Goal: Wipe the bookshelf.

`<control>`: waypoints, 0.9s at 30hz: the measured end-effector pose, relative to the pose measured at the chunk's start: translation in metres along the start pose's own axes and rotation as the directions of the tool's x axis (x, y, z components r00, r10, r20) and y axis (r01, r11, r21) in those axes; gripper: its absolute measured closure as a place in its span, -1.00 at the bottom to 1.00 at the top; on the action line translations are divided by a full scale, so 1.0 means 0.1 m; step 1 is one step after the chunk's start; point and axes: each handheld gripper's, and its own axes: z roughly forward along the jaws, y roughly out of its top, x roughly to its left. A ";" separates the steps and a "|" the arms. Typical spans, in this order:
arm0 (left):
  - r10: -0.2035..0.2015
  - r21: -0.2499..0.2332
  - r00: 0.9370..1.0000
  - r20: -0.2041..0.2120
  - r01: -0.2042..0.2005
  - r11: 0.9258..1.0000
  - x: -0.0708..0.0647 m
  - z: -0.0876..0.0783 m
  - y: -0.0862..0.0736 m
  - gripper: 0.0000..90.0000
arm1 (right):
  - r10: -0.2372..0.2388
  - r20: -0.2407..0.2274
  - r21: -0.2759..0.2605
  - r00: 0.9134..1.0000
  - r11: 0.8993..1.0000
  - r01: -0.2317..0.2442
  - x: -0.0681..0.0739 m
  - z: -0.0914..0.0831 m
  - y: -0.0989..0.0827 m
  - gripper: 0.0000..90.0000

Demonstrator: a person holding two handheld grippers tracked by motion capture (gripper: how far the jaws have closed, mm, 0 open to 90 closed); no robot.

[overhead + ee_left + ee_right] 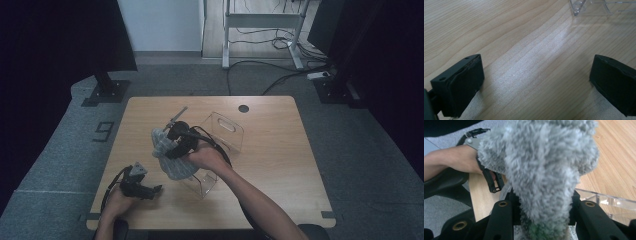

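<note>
Wooden table [280, 165]: right gripper [172, 141] clenches a fluffy grey cloth [172, 162]; left gripper [150, 190], released, at seven o'clock. Dangling cloth could snag the clear bin [225, 132].

The fluffy sock [541, 170] is pale grey, flecked lighter, with a hint of green at its lower end. Both grippers are black, the right gripper [176, 137] and the left gripper [150, 191]. The surface [270, 150] is light wood-grain. The box [225, 131] is clear plastic.
</note>
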 end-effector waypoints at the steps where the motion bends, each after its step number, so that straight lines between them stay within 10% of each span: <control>1: 0.000 0.000 1.000 0.000 0.000 1.000 0.00 0.00 0.00 -1.00 | -0.021 0.029 0.019 0.999 1.000 0.020 0.02 0.04 0.01 0.37; 27: -0.009 0.000 1.000 -0.006 0.009 1.000 -0.01 0.01 0.01 -1.00 | -0.043 0.040 0.024 0.998 0.999 0.042 0.11 -0.12 -0.29 0.35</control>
